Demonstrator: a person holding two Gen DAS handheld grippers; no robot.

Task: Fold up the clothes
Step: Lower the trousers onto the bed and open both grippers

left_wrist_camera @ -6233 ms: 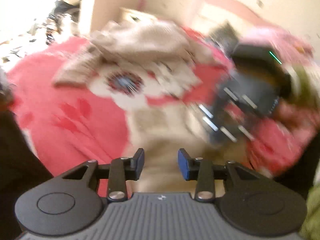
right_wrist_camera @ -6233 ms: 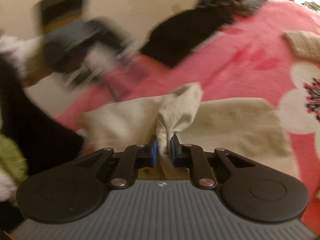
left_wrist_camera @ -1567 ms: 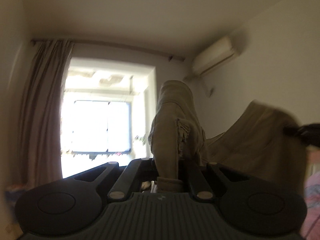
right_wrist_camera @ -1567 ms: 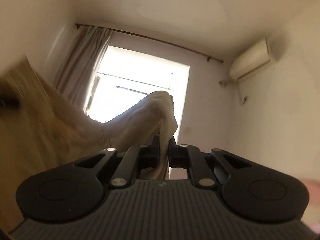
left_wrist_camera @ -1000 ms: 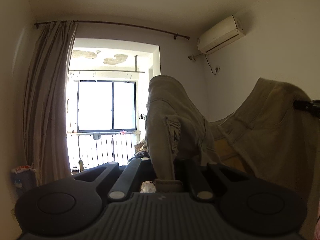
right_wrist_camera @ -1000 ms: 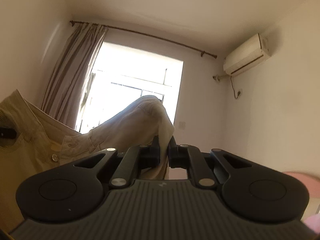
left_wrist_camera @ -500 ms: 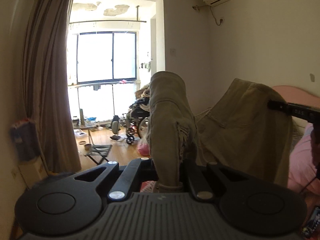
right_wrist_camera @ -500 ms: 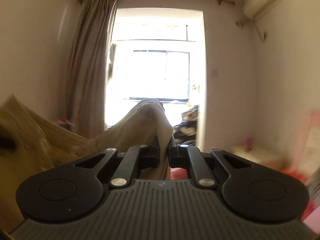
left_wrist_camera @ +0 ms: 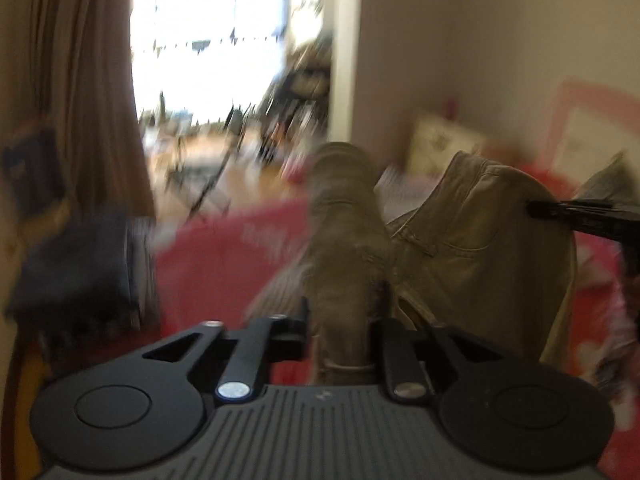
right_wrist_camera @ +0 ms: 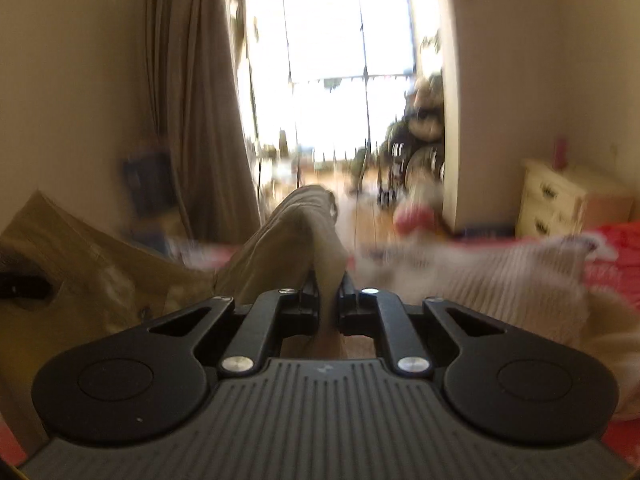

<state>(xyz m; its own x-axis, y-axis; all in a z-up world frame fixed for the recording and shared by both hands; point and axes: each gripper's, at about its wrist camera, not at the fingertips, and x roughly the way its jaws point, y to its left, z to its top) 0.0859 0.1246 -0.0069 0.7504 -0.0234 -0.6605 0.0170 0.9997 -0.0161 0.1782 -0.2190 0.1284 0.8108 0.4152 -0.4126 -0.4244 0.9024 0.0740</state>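
Khaki trousers [left_wrist_camera: 472,248] hang in the air between my two grippers, over a pink bed cover [left_wrist_camera: 224,248]. My left gripper [left_wrist_camera: 342,316] is shut on a bunched fold of the cloth that rises between its fingers. In the right wrist view the right gripper [right_wrist_camera: 329,300] is shut on another fold of the trousers [right_wrist_camera: 296,236], and the rest of the cloth sags to the left. The right gripper's tip [left_wrist_camera: 560,212] shows at the right edge of the left wrist view, pinching the waistband. Both views are motion-blurred.
A cream knitted garment [right_wrist_camera: 500,276] lies on the bed at right. A dark folded stack [left_wrist_camera: 80,264] sits at the bed's left edge. Beyond are a curtain [right_wrist_camera: 192,100], a bright window [right_wrist_camera: 344,40], a wheelchair [right_wrist_camera: 416,160] and a cream drawer unit [right_wrist_camera: 560,196].
Both grippers have tilted down from the ceiling toward the bed, still holding the trousers. Earliest, the left gripper was open over the bed; now it grips cloth.
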